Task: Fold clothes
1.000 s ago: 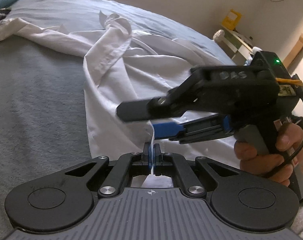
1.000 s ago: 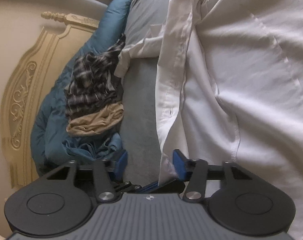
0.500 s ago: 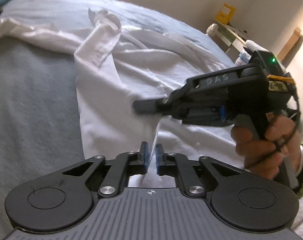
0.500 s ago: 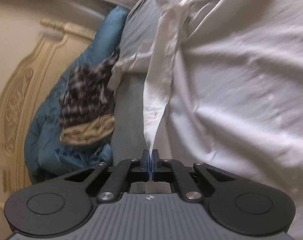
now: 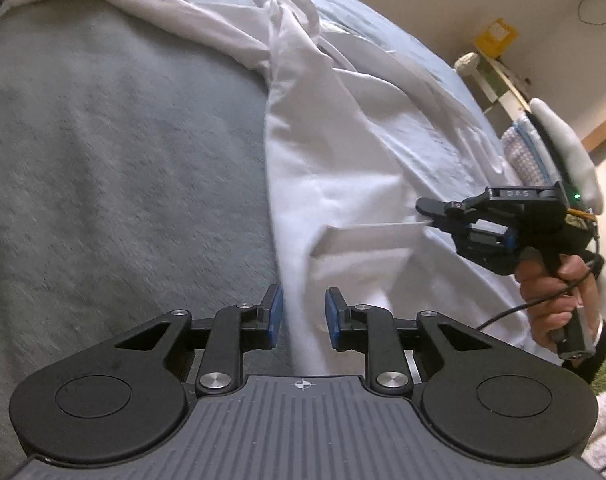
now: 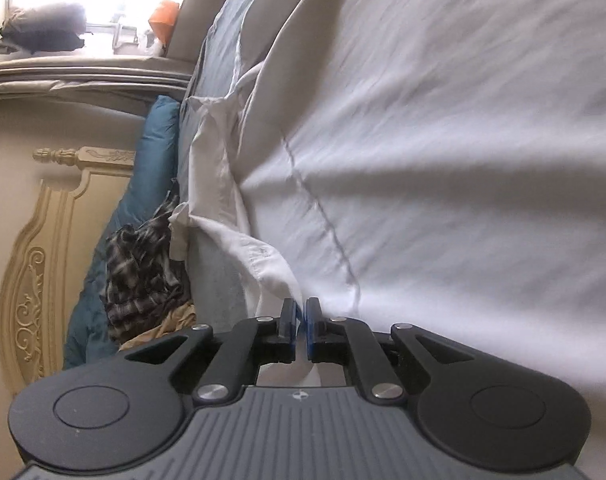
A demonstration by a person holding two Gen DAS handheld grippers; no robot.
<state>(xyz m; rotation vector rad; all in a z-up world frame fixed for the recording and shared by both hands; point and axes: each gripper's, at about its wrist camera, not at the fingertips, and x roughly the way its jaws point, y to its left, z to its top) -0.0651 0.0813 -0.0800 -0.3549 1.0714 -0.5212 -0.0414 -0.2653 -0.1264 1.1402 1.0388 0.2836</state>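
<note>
Shirt: the white shirt lies spread across the grey blanket on the bed, collar bunched at the far end, one long edge running toward my left gripper; part of the front is lifted and pulled taut to my right.
Right jaws: my right gripper is pinched nearly closed on a thin fold of the shirt's edge, holding it up off the bed.
Left jaws: wide apart, gripping nothing; the shirt's edge runs between my fingers without being clamped.
Slip risk: my right hold is only a narrow bite at the hem, so a hard pull could, I judge, tear it free and drop the panel crooked.
Drag risk: with only one end held, pulling may slide the whole shirt over the blanket instead of turning a fold.
Crease risk: the bunched collar and the loose sleeve could get trapped under a fold.
Nearby: the checked cloth heaped by the headboard lies well apart.
</note>
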